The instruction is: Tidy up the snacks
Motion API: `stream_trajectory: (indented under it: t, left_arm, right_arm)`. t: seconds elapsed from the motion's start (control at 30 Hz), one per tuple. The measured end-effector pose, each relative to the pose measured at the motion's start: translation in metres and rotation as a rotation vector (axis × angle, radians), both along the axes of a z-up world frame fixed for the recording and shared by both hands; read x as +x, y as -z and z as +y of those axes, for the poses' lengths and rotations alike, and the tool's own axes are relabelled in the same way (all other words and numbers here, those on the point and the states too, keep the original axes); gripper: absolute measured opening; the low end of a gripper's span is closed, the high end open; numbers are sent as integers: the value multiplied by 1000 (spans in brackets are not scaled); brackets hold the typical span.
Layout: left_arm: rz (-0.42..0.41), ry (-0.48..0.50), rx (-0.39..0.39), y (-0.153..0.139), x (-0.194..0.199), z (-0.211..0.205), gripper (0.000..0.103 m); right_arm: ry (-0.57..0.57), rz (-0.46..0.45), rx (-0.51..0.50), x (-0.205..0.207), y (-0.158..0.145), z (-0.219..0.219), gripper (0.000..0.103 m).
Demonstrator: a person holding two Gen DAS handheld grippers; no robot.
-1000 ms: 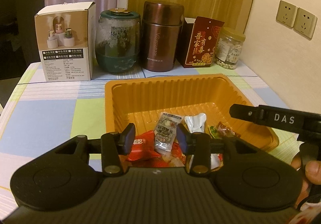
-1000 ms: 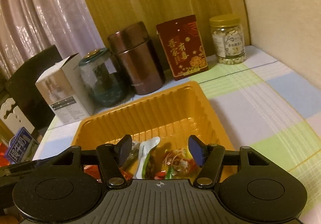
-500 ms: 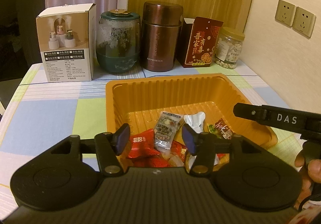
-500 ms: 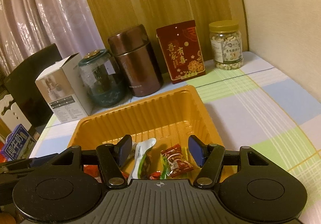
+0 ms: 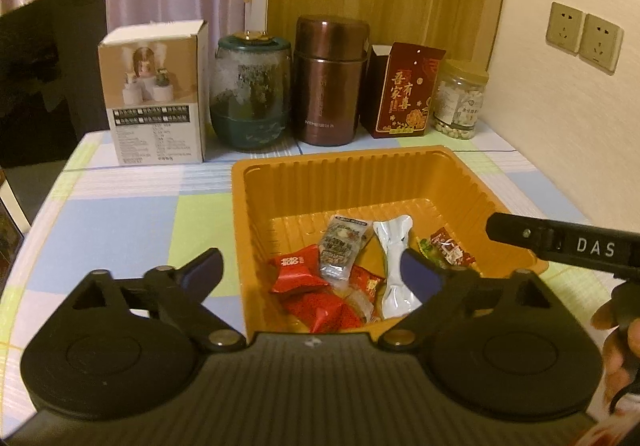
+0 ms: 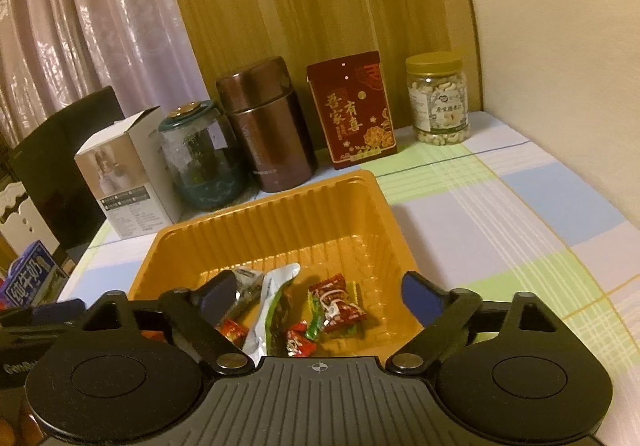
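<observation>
Both sets of jaws have just been opening and now stand spread wide with nothing between them. The left gripper (image 5: pixel 310 270) and the right gripper (image 6: pixel 318 288) hang above the near edge of the orange tray (image 5: pixel 360 170) on the desk (image 5: pixel 120 222).

All the snacks lie in the tray's near half, just ahead of and below the jaws. The long white packet (image 5: pixel 394 266) runs lengthwise away from the left gripper, by its right jaw. The red wrapped candy (image 6: pixel 338 304) lies between the right gripper's jaws, lower down.

No loose snack shows on the cloth, so sorting seems near done.
</observation>
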State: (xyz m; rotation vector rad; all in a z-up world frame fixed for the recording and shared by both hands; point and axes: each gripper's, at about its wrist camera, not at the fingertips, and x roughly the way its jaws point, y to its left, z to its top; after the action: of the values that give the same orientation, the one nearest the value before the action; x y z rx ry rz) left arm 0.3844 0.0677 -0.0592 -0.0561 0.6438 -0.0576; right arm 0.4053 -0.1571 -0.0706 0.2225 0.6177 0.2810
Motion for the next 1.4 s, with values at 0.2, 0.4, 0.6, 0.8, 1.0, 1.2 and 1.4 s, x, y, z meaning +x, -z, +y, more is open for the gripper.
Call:
stream_trajectory:
  t: [0.2, 0.4, 0.6, 0.8, 1.0, 1.2, 1.4]
  left_arm:
    - [-27, -11, 22, -4, -24, -2, 102]
    - [-21, -44, 15, -8, -53, -2, 103]
    - [-29, -70, 9, -18, -91, -8, 103]
    - [-10, -87, -49, -23, -140, -13, 103]
    - [24, -127, -37, -36, -192, -21, 103]
    - [14, -164, -36, -64, -241, -26, 103]
    - [13, -190, -45, -91, -285, -34, 103]
  right_arm:
    - [30, 13, 3, -19, -5, -14, 92]
    - [29, 19, -27, -52, -9, -26, 92]
    - [23, 19, -20, -82, -25, -35, 92]
    - [-21, 21, -48, -126, -35, -35, 92]
    - [-22, 36, -49, -166, -46, -45, 92]
    - [-43, 70, -60, -209, -63, -53, 92]
    - [-84, 97, -71, -255, -81, -54, 92]
